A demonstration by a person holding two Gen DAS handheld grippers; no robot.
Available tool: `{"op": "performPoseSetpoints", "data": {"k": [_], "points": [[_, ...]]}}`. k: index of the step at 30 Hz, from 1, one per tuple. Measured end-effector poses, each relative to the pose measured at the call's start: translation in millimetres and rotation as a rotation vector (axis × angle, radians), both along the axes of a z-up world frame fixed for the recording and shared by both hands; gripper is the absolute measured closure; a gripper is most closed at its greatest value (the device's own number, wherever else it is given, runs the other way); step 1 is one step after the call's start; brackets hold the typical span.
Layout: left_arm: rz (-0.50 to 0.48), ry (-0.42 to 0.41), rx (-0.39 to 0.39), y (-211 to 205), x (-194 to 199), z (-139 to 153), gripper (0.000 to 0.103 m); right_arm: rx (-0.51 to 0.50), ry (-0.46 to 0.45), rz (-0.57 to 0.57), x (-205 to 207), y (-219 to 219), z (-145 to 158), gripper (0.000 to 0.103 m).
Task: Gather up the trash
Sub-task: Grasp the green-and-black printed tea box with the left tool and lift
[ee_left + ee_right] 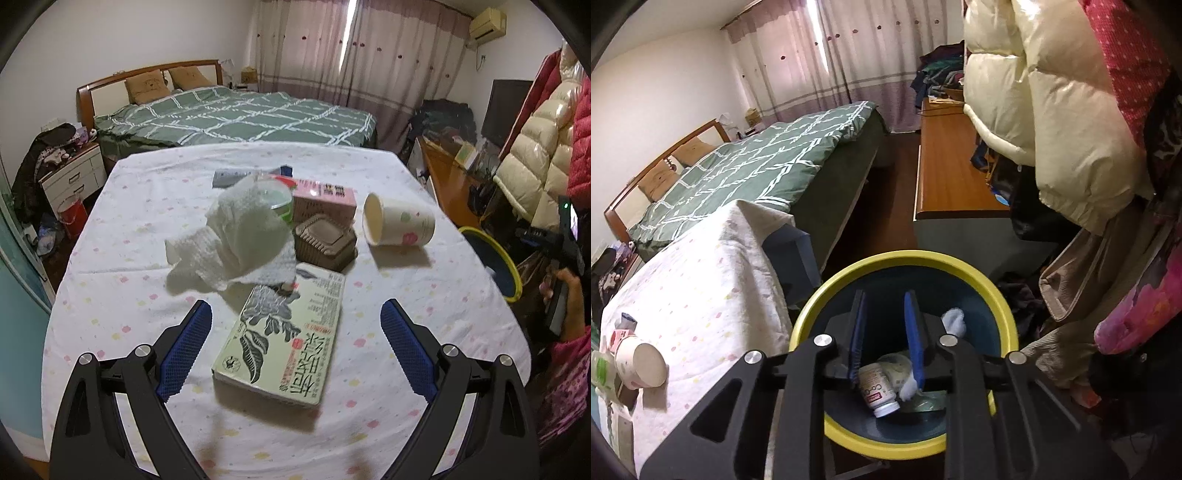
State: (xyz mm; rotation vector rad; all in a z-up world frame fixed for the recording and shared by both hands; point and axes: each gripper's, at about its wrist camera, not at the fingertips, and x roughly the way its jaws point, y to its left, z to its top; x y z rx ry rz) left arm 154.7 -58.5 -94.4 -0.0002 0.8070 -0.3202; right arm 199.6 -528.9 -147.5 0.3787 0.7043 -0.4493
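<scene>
On the cloth-covered table (122, 229) lie a crumpled white tissue (229, 236), a paper cup (399, 221) tipped on its side and a brown ridged container (325, 240). My left gripper (295, 310) hangs open above a book (284, 332), short of the tissue, and holds nothing. My right gripper (884, 299) points down into a yellow-rimmed blue bin (905, 258). Its jaws stand a little apart with nothing pressed between them. Inside the bin are a white pill bottle (877, 387) and bits of white tissue (955, 321).
A pink box (325, 201) and a green-lidded cup (282, 210) stand behind the tissue. The bin (495, 258) sits off the table's right edge beside a hand (569, 291). Hanging coats (1052, 110), a wooden cabinet (949, 166) and a bed (757, 162) surround it.
</scene>
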Motion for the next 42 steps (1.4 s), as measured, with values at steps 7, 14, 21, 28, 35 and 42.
{"op": "performPoseSetpoints", "data": {"k": [7,14,21,28,35,42], "points": [[-0.031,0.049,0.028,0,12,-19,0.012,-0.003,0.008,0.043,7,15,0,0.080],[-0.088,0.101,0.096,-12,31,-41,0.012,0.003,0.027,0.069,15,25,-7,0.080],[-0.112,0.153,0.119,-20,48,-55,0.012,0.008,0.039,0.083,17,27,-12,0.079],[-0.121,0.184,0.157,-30,56,-64,0.014,0.015,0.046,0.090,17,28,-15,0.079],[-0.107,0.191,0.177,-32,52,-61,0.027,0.022,0.044,0.101,16,33,-16,0.079],[-0.138,0.215,0.147,-30,21,-57,0.028,0.029,0.036,0.110,12,34,-15,0.079]]}}
